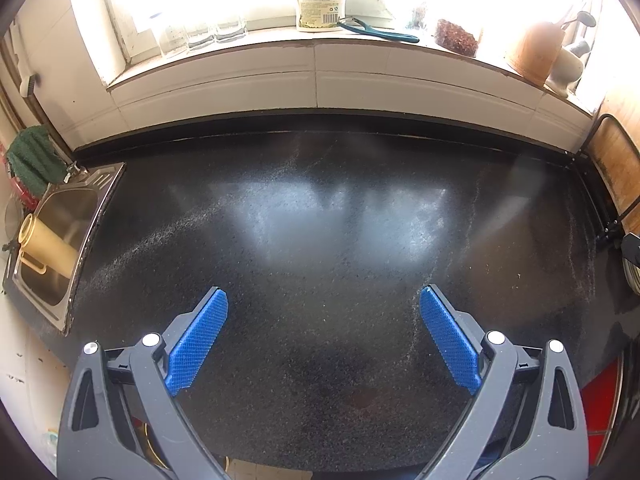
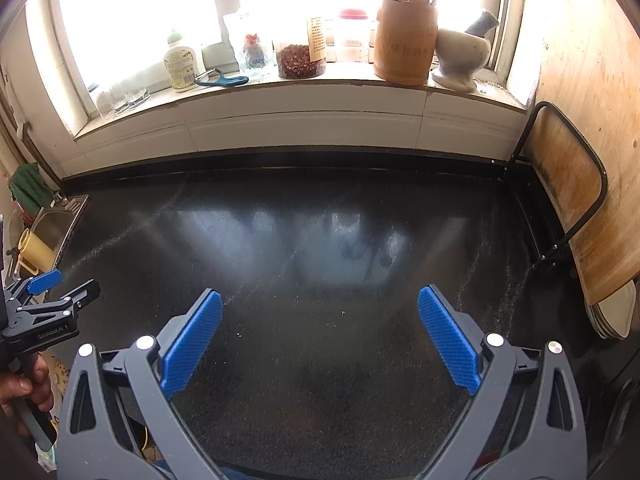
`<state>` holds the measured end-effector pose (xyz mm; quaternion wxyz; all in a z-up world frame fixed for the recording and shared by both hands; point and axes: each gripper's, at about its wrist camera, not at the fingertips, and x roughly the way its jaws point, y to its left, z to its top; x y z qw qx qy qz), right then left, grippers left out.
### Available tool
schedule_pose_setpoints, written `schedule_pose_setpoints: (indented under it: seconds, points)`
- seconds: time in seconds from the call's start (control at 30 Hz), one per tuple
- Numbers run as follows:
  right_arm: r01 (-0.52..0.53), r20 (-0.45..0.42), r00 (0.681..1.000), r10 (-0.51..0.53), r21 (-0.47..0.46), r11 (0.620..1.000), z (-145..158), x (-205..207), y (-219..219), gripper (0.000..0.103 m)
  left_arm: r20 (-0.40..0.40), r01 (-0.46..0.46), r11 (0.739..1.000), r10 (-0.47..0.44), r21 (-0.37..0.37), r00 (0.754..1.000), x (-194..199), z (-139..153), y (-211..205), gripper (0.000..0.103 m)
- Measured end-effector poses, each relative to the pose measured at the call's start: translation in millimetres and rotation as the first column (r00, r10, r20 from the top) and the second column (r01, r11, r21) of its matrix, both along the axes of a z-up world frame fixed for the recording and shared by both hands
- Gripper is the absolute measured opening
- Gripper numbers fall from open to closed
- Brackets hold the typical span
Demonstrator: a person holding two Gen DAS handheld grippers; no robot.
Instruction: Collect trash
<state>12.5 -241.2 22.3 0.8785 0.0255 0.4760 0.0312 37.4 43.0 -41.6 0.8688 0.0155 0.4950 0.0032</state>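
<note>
No obvious trash lay on the dark countertop (image 2: 320, 240); only a few pale crumbs (image 2: 343, 313) sat just ahead of the right gripper (image 2: 320, 316), between its spread fingers, and in the left wrist view the surface ahead of the left gripper (image 1: 324, 312) looked bare. The step in hand seemed to be searching, so doing it well meant sweeping both claws slowly over the counter, checking toward the sink (image 1: 64, 216) off to the left claw's left, and committing only once a piece was centred between the blue pads (image 2: 192, 340). Both claws stood released and wide apart, holding nothing and touching nothing, hovering above the counter; a hand (image 2: 24, 384) gripped the left one's handle
</note>
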Motion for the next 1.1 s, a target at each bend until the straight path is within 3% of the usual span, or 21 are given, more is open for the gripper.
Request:
schedule_pose_setpoints:
  seconds: [1.1]
  points:
    - [-0.008,-0.020,1.000,0.009,0.014,1.000,-8,12,-2,0.095,-0.025,0.013,1.000,-0.013,-0.011,1.000,8,-5,0,0.094]
